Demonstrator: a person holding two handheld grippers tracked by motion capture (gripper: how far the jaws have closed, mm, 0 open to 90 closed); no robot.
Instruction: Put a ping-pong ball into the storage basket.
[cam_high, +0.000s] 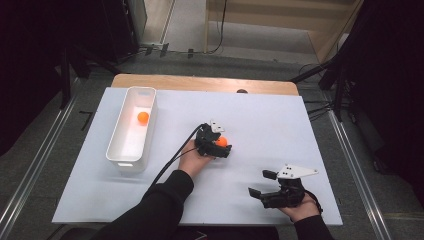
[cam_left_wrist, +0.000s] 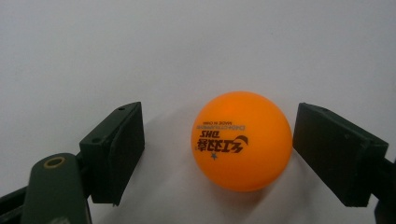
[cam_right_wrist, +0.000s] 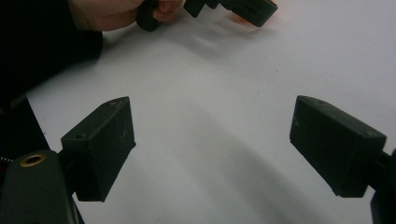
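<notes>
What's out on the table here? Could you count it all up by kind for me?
Orange balls: 2, one in the white bin, one between the left gripper's open jaws
White bins: 1
Hand-held grippers: 2, left and right
Total: 5

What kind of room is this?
Probably a lab or workshop for recording tasks: a white-covered table, cables on the grey floor, and a person working an orange ball with a hand-held gripper.

Small orange plastic ball (cam_left_wrist: 242, 140): smooth, faint sheen, black printed lettering. Black matt plastic left gripper (cam_high: 223, 144); a white matt sheet (cam_high: 270, 120) covers the pale wooden table (cam_high: 200, 82). Long white plastic bin (cam_high: 133, 131): smooth, slightly glossy.
</notes>
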